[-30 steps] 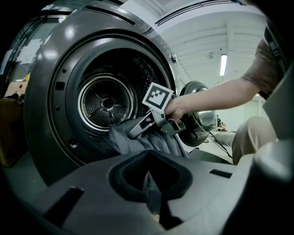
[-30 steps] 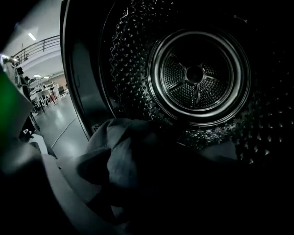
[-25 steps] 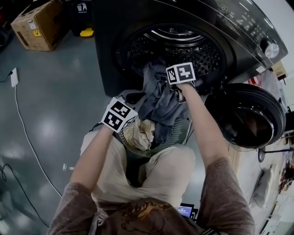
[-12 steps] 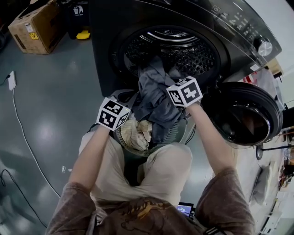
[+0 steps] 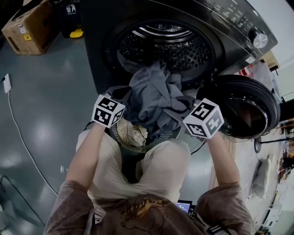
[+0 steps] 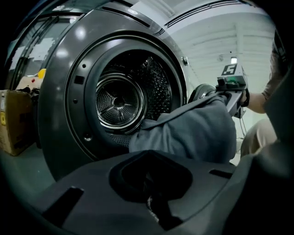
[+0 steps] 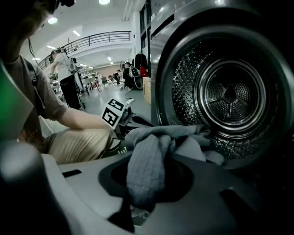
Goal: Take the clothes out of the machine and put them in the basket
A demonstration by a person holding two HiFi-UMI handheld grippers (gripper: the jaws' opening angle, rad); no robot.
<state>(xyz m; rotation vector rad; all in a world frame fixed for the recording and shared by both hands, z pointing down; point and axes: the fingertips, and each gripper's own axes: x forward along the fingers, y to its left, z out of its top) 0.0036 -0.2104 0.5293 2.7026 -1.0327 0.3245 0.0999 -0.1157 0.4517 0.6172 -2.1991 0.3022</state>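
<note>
My right tool [image 7: 134, 211], jaws just closed onto the grey garment [image 5: 151, 94], has it partly out of the drum [image 5: 165, 46]; basket [image 5: 123, 143] drop pending.

The garment [image 5: 154, 98] is matt quilted cloth, the machine [image 5: 94, 32] glossy, its drum [image 5: 183, 50] perforated metal.

- Head view dim; glare on the floor [image 5: 43, 133] at left
- Gripper views bow at the edges; ceiling lamps [image 7: 104, 2] flare, machine [image 7: 229, 96] drum glints, near foreground blurred
</note>
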